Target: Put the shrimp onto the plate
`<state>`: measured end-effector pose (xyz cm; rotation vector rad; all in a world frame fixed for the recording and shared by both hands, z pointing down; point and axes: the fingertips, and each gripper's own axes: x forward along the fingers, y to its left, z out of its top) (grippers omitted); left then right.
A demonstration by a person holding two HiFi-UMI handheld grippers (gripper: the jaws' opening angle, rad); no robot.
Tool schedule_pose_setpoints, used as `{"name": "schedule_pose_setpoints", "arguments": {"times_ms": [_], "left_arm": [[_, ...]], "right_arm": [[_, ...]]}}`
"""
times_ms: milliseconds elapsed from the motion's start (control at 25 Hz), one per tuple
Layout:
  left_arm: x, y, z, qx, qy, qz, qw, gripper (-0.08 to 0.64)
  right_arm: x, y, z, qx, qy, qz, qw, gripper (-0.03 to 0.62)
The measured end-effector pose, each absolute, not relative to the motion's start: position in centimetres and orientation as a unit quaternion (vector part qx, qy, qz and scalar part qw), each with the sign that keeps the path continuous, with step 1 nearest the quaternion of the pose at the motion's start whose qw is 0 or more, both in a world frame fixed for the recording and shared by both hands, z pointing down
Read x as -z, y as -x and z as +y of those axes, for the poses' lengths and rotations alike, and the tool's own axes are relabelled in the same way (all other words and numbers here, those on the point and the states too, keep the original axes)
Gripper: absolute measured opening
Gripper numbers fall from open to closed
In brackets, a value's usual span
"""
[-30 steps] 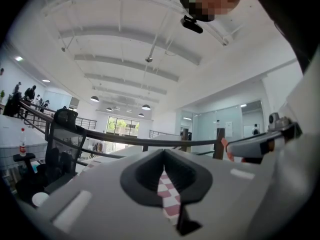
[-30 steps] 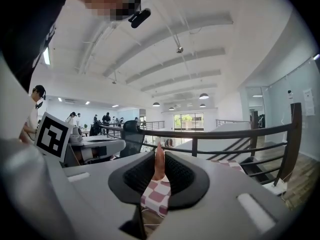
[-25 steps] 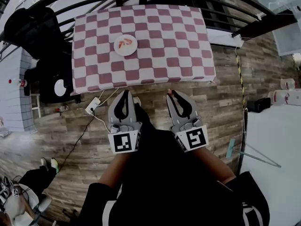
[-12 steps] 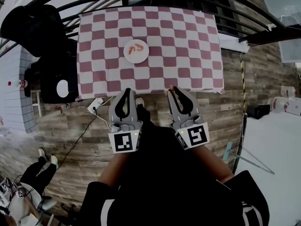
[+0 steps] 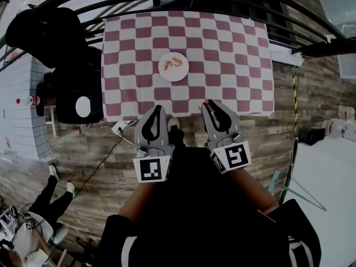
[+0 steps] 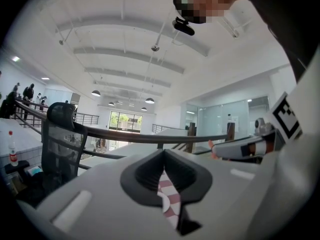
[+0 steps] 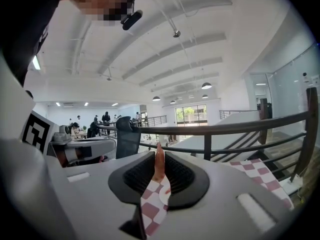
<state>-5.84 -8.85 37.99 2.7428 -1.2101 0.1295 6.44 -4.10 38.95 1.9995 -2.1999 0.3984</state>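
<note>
One shrimp (image 7: 159,164) was pinched by the right gripper (image 5: 208,103) at its tips near the table (image 5: 233,49) edge, probably ready to carry to the plate (image 5: 167,74), while the left gripper (image 5: 158,110) hung pressed shut on nothing, idle.

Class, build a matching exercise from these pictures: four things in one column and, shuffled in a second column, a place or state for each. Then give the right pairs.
Things
1. white plate
2. left hand-held gripper
3. right hand-held gripper
4. black chair

Places or states
A. shut on a shrimp
B. left of the cloth in the head view
C. on the checked tablecloth
D. shut, with nothing between the jaws

Pairs: 1-C; 2-D; 3-A; 4-B
</note>
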Motion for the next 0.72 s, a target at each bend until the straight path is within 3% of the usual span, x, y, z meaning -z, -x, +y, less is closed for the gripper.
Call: {"name": "schedule_pose_setpoints", "arguments": {"times_ms": [720], "left_arm": [[-37.3, 6.4, -9.8, -0.036, -0.908, -0.413, 0.065, 0.007]], "right_arm": [[-38.7, -6.0, -4.4, -0.129, -0.650, -0.745, 0.076, 0.060]]}}
